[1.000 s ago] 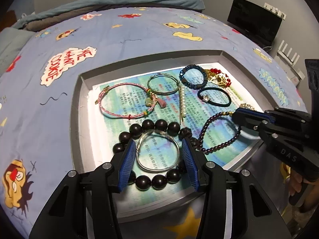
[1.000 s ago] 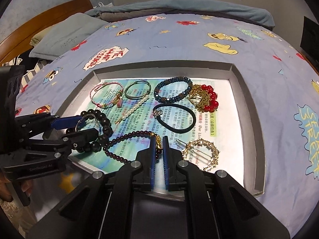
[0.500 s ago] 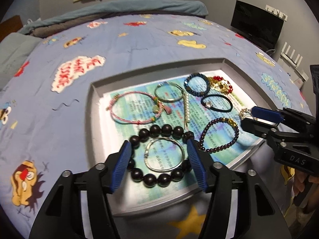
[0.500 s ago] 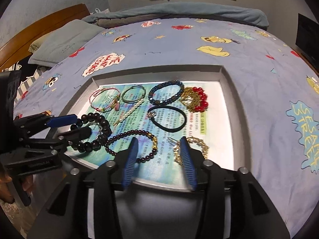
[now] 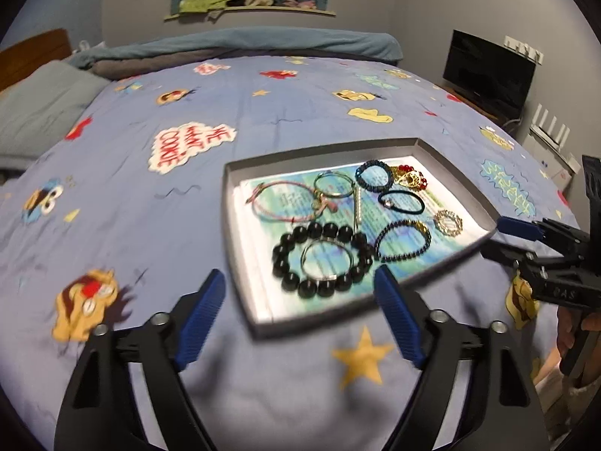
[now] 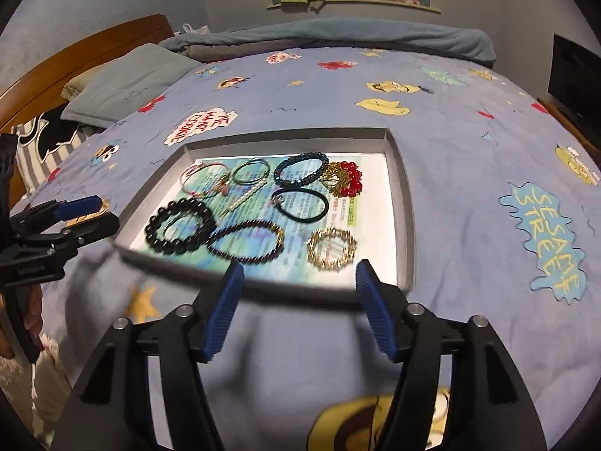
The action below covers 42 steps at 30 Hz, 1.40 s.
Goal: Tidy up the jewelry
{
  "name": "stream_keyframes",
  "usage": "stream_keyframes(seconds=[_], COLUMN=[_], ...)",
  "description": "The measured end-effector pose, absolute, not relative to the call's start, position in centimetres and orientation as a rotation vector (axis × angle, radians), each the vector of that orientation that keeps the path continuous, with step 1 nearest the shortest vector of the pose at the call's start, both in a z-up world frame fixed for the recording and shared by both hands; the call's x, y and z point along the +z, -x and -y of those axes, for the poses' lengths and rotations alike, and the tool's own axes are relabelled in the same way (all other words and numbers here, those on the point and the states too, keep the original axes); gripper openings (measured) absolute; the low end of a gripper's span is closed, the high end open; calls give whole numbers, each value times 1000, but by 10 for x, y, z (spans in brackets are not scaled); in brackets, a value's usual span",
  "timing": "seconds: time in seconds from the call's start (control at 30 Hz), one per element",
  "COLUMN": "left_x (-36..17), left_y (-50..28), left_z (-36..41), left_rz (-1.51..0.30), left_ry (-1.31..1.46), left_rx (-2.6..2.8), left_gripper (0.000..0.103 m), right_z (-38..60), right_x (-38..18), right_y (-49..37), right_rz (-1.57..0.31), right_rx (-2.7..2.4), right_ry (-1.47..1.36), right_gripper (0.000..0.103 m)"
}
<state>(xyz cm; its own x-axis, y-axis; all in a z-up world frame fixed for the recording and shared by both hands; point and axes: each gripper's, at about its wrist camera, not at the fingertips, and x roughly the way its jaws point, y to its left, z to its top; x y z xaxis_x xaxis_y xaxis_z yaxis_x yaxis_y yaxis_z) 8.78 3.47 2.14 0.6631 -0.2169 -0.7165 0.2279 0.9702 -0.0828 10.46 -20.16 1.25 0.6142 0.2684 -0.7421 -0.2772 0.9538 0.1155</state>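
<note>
Both grippers have drawn back off the shallow grey cardboard tray [image 5: 240, 248] of bracelets; left gripper [image 5: 300, 314] and right gripper [image 6: 296, 306] are opening, empty. It rests on a cartoon-print blue bedspread [image 5: 150, 225], bedroom around.

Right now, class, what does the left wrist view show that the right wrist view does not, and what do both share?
Only the left wrist view: white router beside the black screen, and the left gripper, jaws opening, empty. Only the right wrist view: brown wooden headboard, striped pillow, and the right gripper, jaws opening, empty. Both: grey tray of bracelets, including the black bead bracelet, on the blue cartoon bedspread.
</note>
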Motion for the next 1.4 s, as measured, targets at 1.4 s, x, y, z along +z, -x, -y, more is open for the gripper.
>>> stream_keyframes(seconds=[1.4], left_x=[29], left_y=[-37], left_z=[-6], left_rz=[-748], left_ry=[-85], left_rx=[-108], left_gripper=[95], right_z=[199], right_x=[38], right_y=[-55], right_rz=[-750], right_rx=[214], right_ry=[92], right_gripper=[98])
